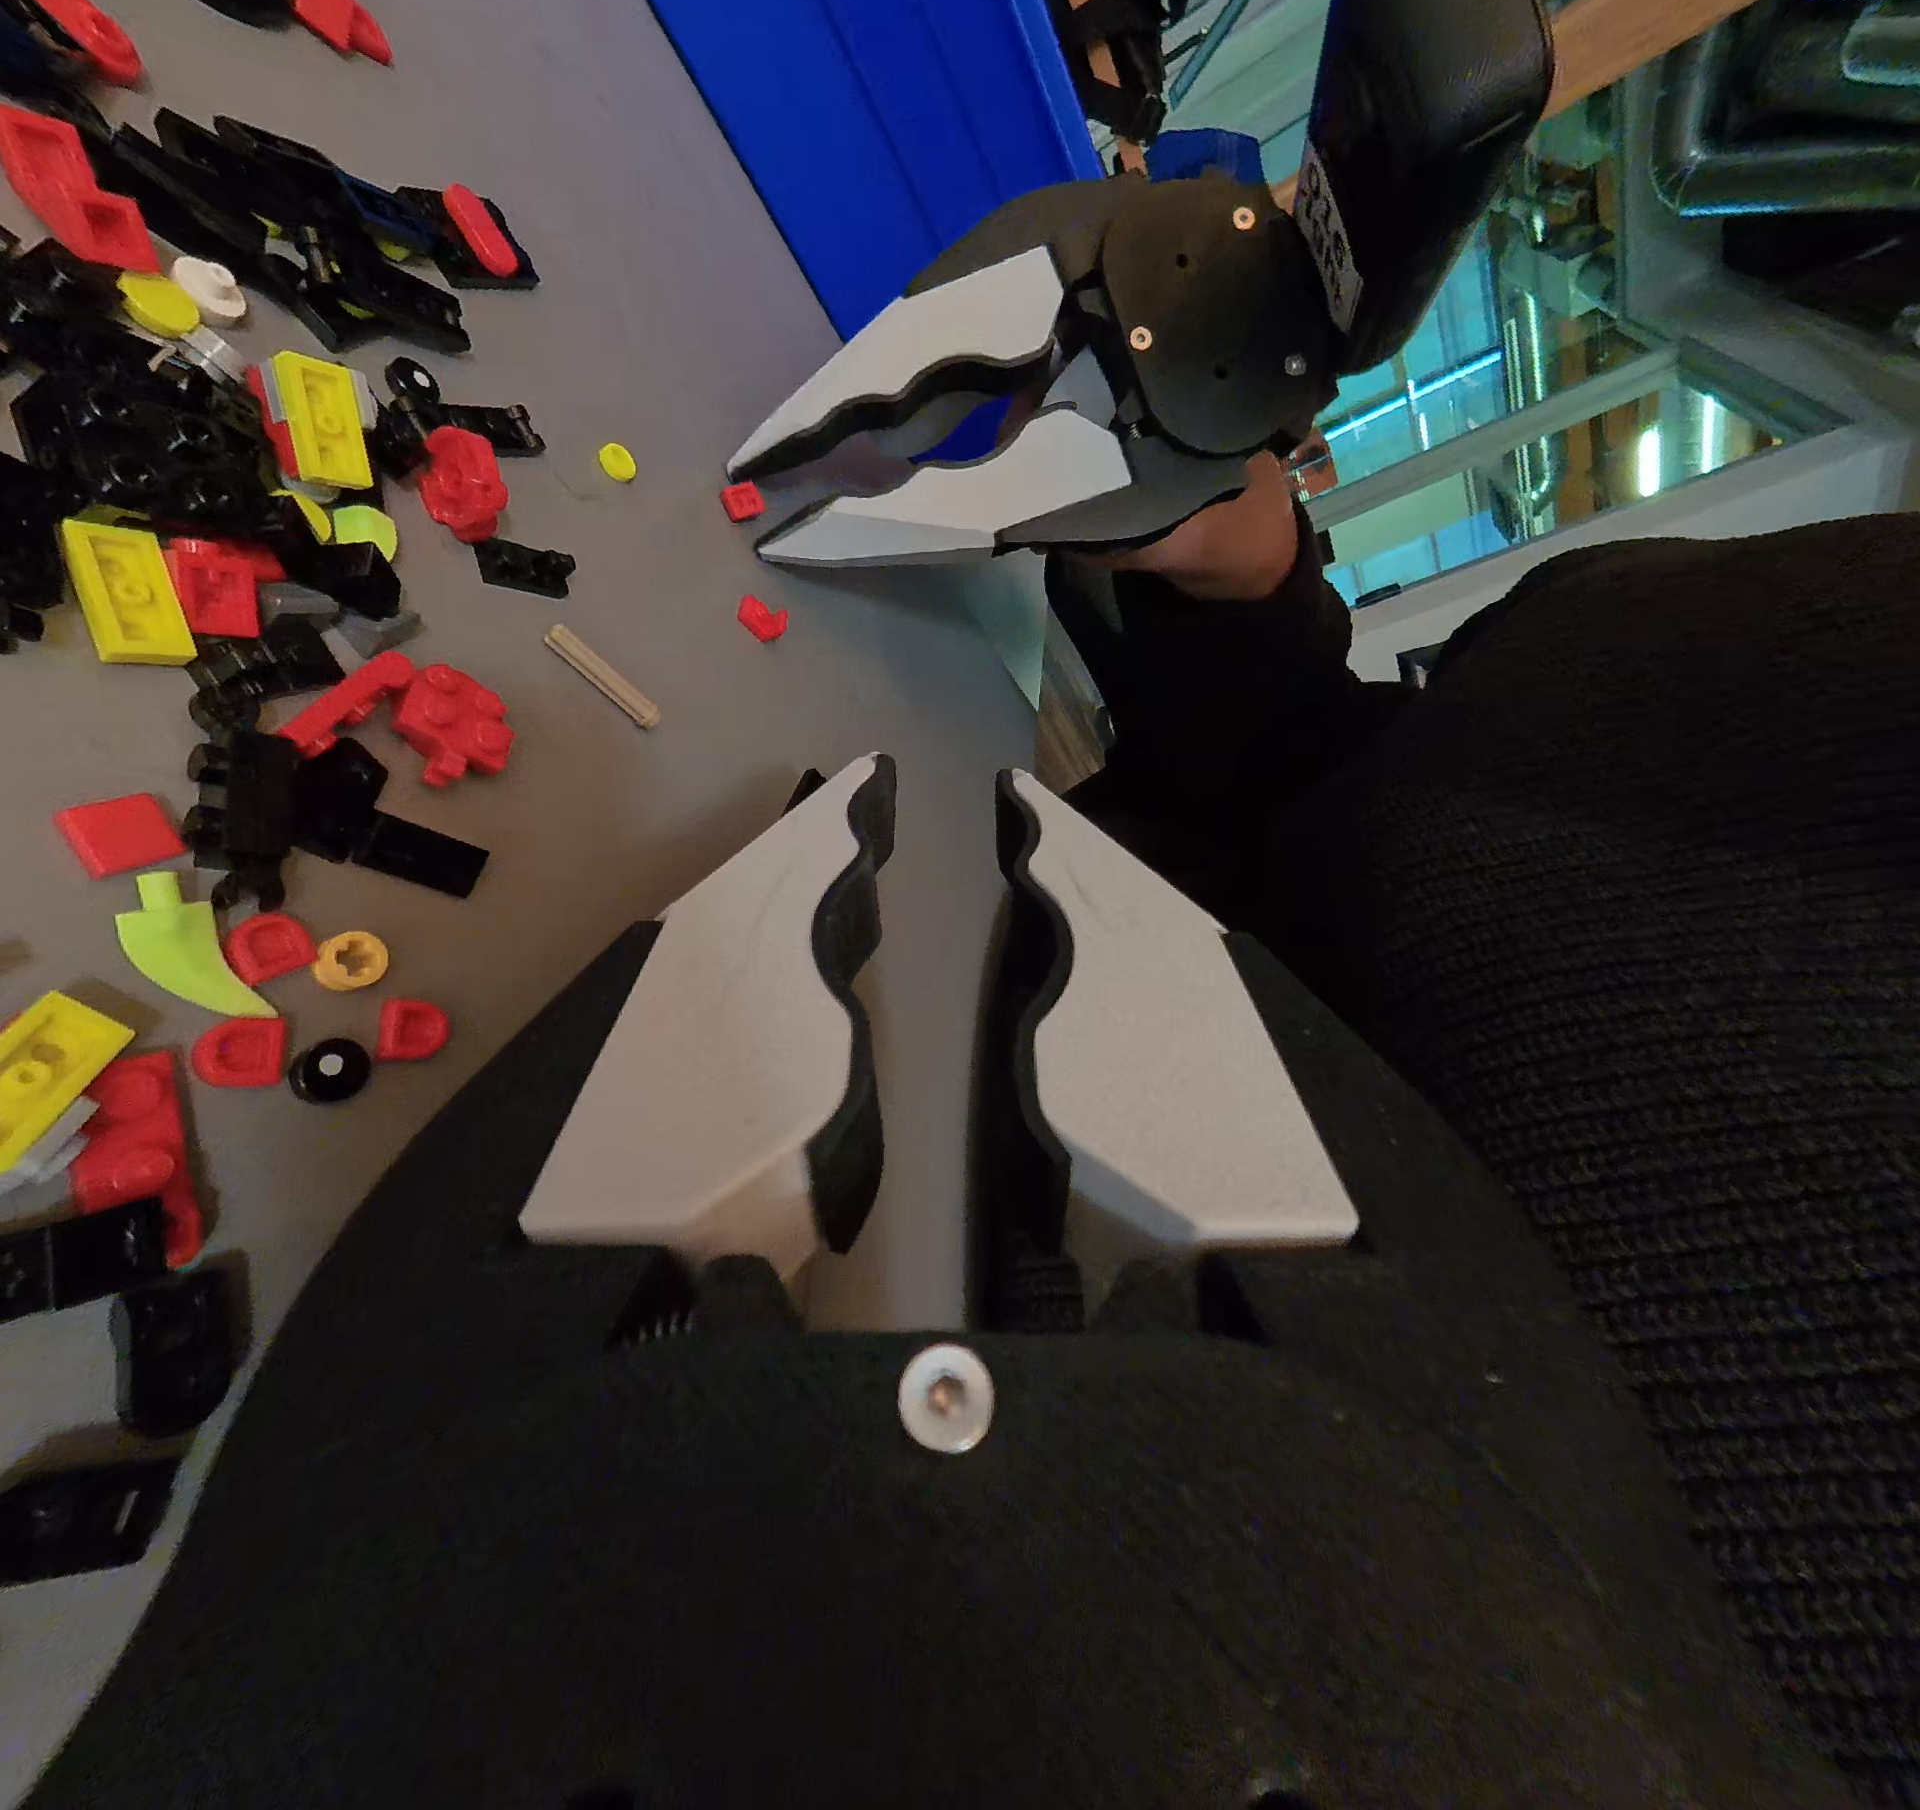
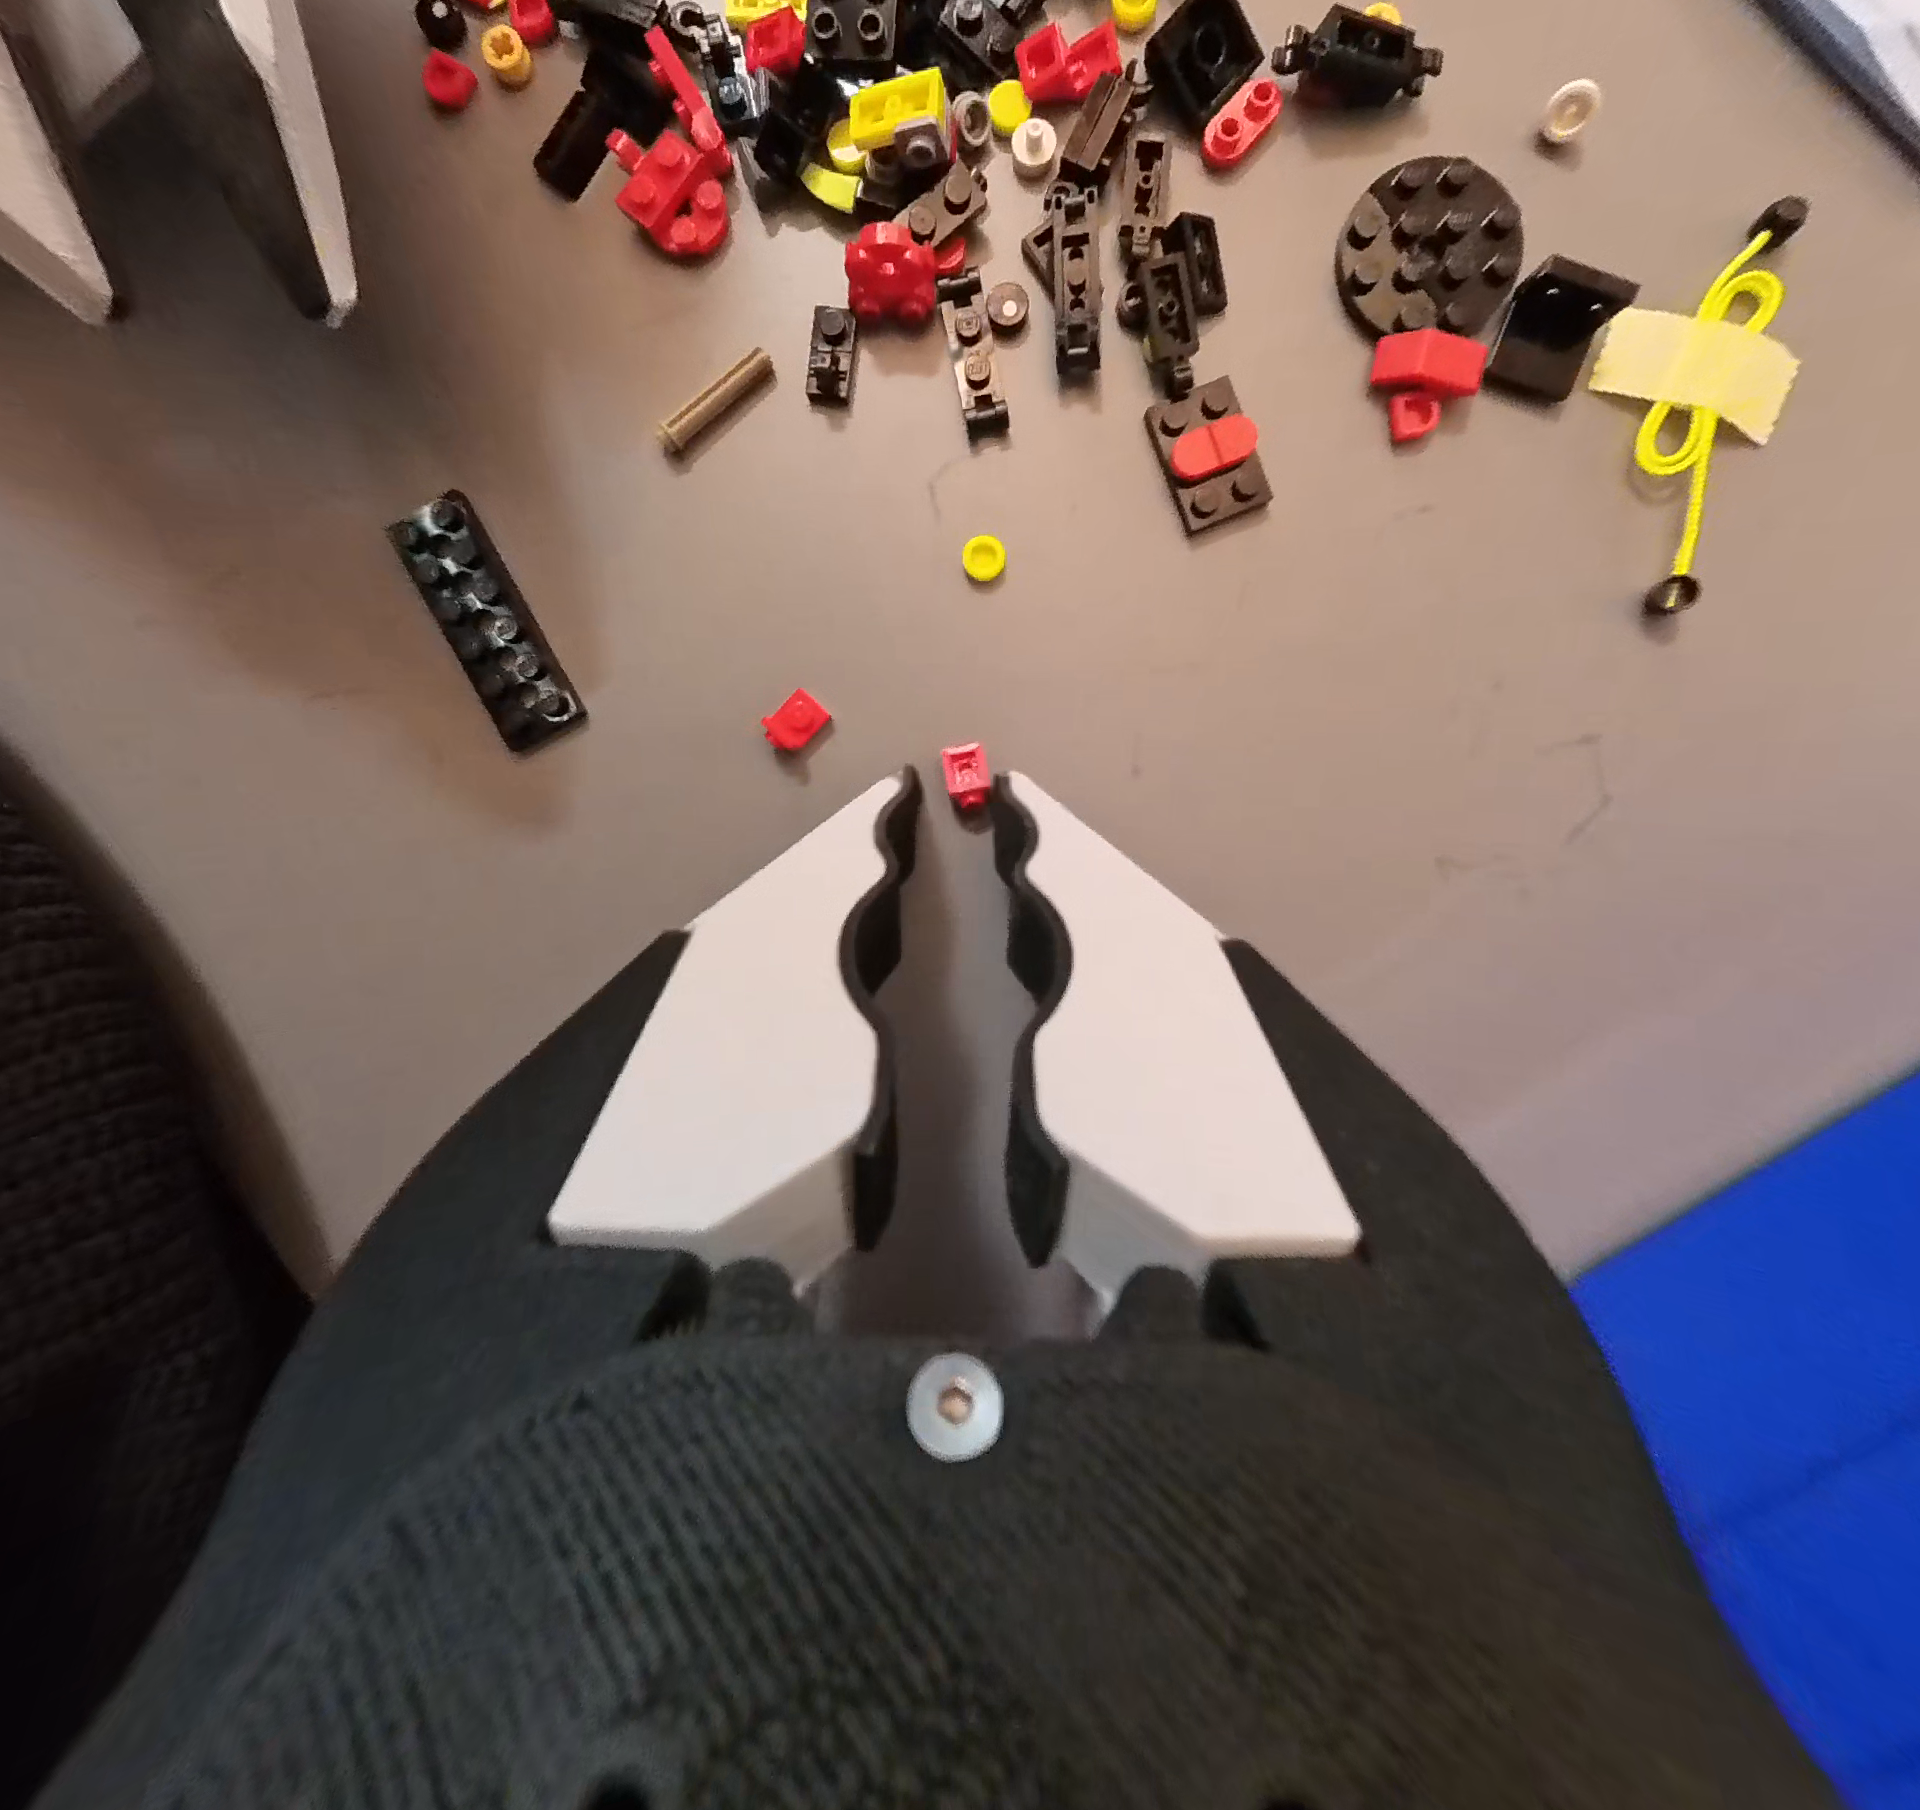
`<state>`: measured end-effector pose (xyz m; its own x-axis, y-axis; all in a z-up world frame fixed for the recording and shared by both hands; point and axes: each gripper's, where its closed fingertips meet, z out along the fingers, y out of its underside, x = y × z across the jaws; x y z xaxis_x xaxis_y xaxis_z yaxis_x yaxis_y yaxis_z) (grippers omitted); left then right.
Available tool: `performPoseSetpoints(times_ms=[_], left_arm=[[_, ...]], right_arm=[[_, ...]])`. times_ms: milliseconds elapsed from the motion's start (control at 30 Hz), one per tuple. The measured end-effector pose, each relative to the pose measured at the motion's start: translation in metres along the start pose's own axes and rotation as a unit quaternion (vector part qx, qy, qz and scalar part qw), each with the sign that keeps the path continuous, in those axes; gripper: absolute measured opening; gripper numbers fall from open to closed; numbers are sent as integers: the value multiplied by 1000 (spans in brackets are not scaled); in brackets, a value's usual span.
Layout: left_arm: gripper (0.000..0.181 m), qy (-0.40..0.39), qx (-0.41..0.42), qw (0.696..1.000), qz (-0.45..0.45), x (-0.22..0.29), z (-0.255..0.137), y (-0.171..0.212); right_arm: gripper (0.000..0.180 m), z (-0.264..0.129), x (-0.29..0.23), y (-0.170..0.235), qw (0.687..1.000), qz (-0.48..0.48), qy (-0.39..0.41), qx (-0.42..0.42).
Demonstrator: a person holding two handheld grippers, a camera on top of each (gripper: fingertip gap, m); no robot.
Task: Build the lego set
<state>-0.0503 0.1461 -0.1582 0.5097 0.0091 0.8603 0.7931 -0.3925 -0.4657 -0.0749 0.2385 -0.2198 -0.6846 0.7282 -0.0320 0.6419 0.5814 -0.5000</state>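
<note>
The right gripper [image 2: 958,778] has pale grey, wedge-shaped fingers lined with wavy black pads, set in a matt black, grainy printed body with a silver screw at its centre. Its jaws stand a little apart, holding nothing; a small red piece [image 2: 964,773] lies on the table in the gap just at the fingertips, and whether a pad touches it cannot be told. A second small red piece [image 2: 796,719] lies just beside it to the left, studded side up.

The left gripper [image 1: 940,773], of the same make, is parted and empty, hovering near the table edge (a dark knitted sleeve fills the view beside it).

Beyond lies the loose lego pile [image 2: 935,98]: glossy black, red and yellow plastic plates, studs and clips. Apart from it sit a long black studded plate [image 2: 483,619], a ribbed tan axle [image 2: 717,401], a round yellow stud [image 2: 983,556], a round black plate [image 2: 1432,248] and a yellow-green cord [image 2: 1704,389] held by a strip of pale tape.

The table [image 2: 1299,721] is smooth, matt grey-brown, faintly scuffed. A bright blue surface [image 2: 1787,1345] borders it, and the left wrist view shows glass and metal framing behind.
</note>
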Motion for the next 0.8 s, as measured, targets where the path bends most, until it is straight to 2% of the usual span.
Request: performPoseSetpoints(times_ms=[233, 400, 500, 800], left_arm=[[16, -1, 3, 1000, 2, 0, 0, -1], [16, -20, 35, 999, 13, 1, 2, -11], [10, -40, 56, 998, 10, -2, 2, -16], [16, -10, 79, 997, 5, 16, 3, -16]], right_arm=[[6, -5, -4, -11, 1000, -15, 3, 20], [6, -27, -38, -59, 986, -91, -9, 137], [6, -35, -56, -74, 973, -128, -11, 190], [6, -46, -81, -79, 963, -176, -10, 202]])
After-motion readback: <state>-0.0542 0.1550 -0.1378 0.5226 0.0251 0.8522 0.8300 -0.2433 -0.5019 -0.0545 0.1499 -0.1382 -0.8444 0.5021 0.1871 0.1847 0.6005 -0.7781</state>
